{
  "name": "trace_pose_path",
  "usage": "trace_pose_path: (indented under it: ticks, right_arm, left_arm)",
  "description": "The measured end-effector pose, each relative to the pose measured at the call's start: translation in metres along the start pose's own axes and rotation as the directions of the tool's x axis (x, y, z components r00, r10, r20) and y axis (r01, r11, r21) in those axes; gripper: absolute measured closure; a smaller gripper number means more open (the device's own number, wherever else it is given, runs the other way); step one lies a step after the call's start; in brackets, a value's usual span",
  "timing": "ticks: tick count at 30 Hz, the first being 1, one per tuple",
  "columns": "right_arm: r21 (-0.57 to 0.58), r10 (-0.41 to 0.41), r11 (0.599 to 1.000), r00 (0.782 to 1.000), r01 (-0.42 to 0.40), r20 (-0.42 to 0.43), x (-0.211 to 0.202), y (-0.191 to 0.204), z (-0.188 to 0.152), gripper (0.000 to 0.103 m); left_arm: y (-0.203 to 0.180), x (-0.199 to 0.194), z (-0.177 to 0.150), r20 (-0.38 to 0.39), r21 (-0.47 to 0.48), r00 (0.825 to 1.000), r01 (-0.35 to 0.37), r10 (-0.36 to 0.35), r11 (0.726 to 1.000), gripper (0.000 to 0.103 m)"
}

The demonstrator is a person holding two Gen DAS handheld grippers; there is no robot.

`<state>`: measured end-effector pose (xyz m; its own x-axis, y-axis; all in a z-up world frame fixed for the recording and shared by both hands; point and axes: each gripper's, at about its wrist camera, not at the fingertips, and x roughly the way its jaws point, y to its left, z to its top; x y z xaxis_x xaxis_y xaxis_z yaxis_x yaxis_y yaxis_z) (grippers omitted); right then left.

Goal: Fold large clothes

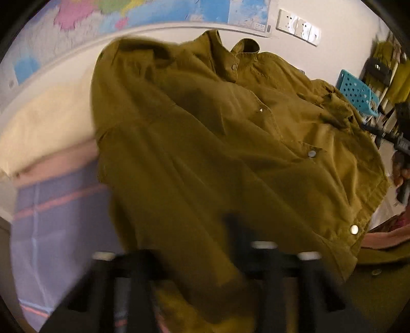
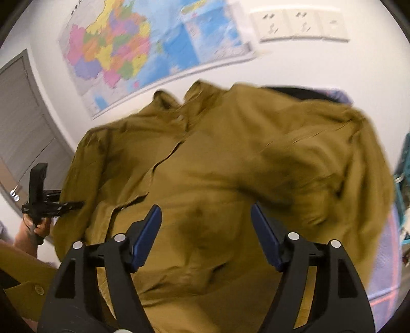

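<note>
Olive cotton everywhere: the shirt point(image 2: 205, 179) is the landmark, spread front-up and rumpled over a bed with a purple, pink-striped sheet point(image 1: 59, 205).

Right gripper point(image 2: 206, 220): blue pads point(image 2: 148, 235) stand wide apart just above the shirt's lower front, nothing between them, not touching cloth. Empty.

Left gripper point(image 1: 202, 256): heavily blurred in its own view, dark fingers low over the shirt's hem area. Jaws are drawn together, almost no gap. Cloth lies right under and around the fingertips, but whether any of it is pinched I cannot tell. From the right wrist view the same gripper sits at the shirt's left edge, with the person's hand point(image 2: 38, 228) on its handle.

Shirt details: snap buttons point(image 1: 311, 153) run down the placket, collar point(image 1: 230, 51) at the far end toward the wall. One sleeve is bunched up on the shirt's right side.

Beyond the shirt: teal perforated basket point(image 1: 356, 92) off its right shoulder, white wall with a coloured map point(image 2: 153, 51) above the collar, a socket strip point(image 2: 299, 24) beside the map, and a grey door point(image 2: 23, 123) far left.
</note>
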<state>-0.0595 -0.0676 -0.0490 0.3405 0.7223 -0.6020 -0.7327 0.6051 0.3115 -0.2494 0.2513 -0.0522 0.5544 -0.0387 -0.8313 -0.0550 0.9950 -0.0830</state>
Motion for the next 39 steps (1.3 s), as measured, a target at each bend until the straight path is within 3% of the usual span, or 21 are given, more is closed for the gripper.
trace_pose_path:
  ticks: [1,4,7,10,11,12,13,15,17,21,26,28,29,30,31,37,39]
  right_arm:
    - [-0.007,0.012,1.0,1.0,-0.012,-0.007,0.003,0.004,-0.002,0.032]
    - [-0.027,0.053,0.998,0.998,-0.054,-0.026,0.008,0.017,-0.005,0.032]
    - [-0.054,0.039,0.998,0.999,-0.041,-0.036,0.007,0.025,-0.009,0.032]
    - [-0.044,0.02,0.999,0.999,-0.021,-0.038,0.006,0.023,-0.014,0.032]
    - [-0.038,-0.007,0.999,0.999,0.006,-0.036,0.005,0.02,-0.016,0.032]
    - [-0.031,-0.023,0.999,0.999,0.022,-0.036,0.004,0.016,-0.018,0.032]
    - [-0.022,-0.032,0.999,0.999,0.031,-0.038,0.003,0.012,-0.021,0.032]
    - [0.009,-0.057,0.998,0.998,0.057,-0.032,-0.003,0.002,-0.026,0.032]
    - [0.047,-0.088,0.995,0.996,0.089,-0.022,-0.013,-0.009,-0.032,0.032]
    - [0.129,-0.152,0.979,0.988,0.155,-0.031,-0.032,-0.031,-0.041,0.028]
    - [0.122,-0.09,0.987,0.989,0.104,-0.115,-0.032,-0.029,-0.059,0.006]
    - [0.12,-0.079,0.988,0.985,0.098,-0.156,-0.024,-0.028,-0.07,0.016]
    - [0.11,-0.094,0.988,0.984,0.112,-0.15,-0.025,-0.028,-0.074,0.031]
    - [0.111,-0.08,0.989,0.987,0.095,-0.14,-0.027,-0.029,-0.076,0.051]
    - [0.129,-0.053,0.989,0.99,0.07,-0.131,-0.031,-0.032,-0.076,0.101]
    - [0.173,-0.095,0.981,0.995,0.091,0.014,-0.096,-0.043,-0.068,0.099]
    - [0.177,-0.1,0.979,0.994,0.104,-0.033,-0.091,-0.046,-0.072,0.098]
  left_arm:
    - [0.004,-0.008,0.002,0.028,-0.015,1.0,-0.01,0.011,1.0,0.099]
    - [0.023,-0.059,0.019,0.167,-0.062,0.982,-0.075,0.085,0.995,0.099]
    - [0.045,-0.115,0.04,0.271,-0.09,0.928,-0.238,0.254,0.967,0.099]
    - [0.071,-0.143,0.054,0.271,-0.149,0.815,-0.49,0.512,0.859,0.093]
    - [0.078,-0.142,0.056,0.25,-0.157,0.79,-0.537,0.559,0.829,0.091]
    - [0.081,-0.138,0.055,0.236,-0.148,0.796,-0.537,0.557,0.83,0.08]
    - [0.083,-0.128,0.053,0.207,-0.131,0.808,-0.535,0.551,0.834,0.06]
    - [0.08,-0.102,0.046,0.135,-0.107,0.795,-0.581,0.591,0.807,0.038]
    - [0.069,-0.081,0.034,0.117,-0.061,0.823,-0.553,0.556,0.831,0.038]
    - [0.031,-0.071,0.014,0.183,0.019,0.886,-0.436,0.426,0.9,0.028]
    - [-0.002,-0.076,0.008,0.26,0.117,0.92,-0.331,0.293,0.936,0.025]
    - [-0.016,-0.073,0.011,0.272,0.152,0.93,-0.297,0.249,0.943,0.025]
    - [-0.021,-0.07,0.013,0.273,0.16,0.934,-0.279,0.229,0.947,0.025]
    - [-0.026,-0.069,0.012,0.275,0.172,0.941,-0.247,0.195,0.954,0.024]
    - [-0.031,-0.065,0.011,0.273,0.182,0.946,-0.227,0.173,0.957,0.024]
    - [-0.043,-0.036,0.01,0.202,0.2,0.966,-0.201,0.16,0.959,0.023]
    - [-0.044,-0.027,0.01,0.183,0.203,0.971,-0.192,0.156,0.96,0.023]
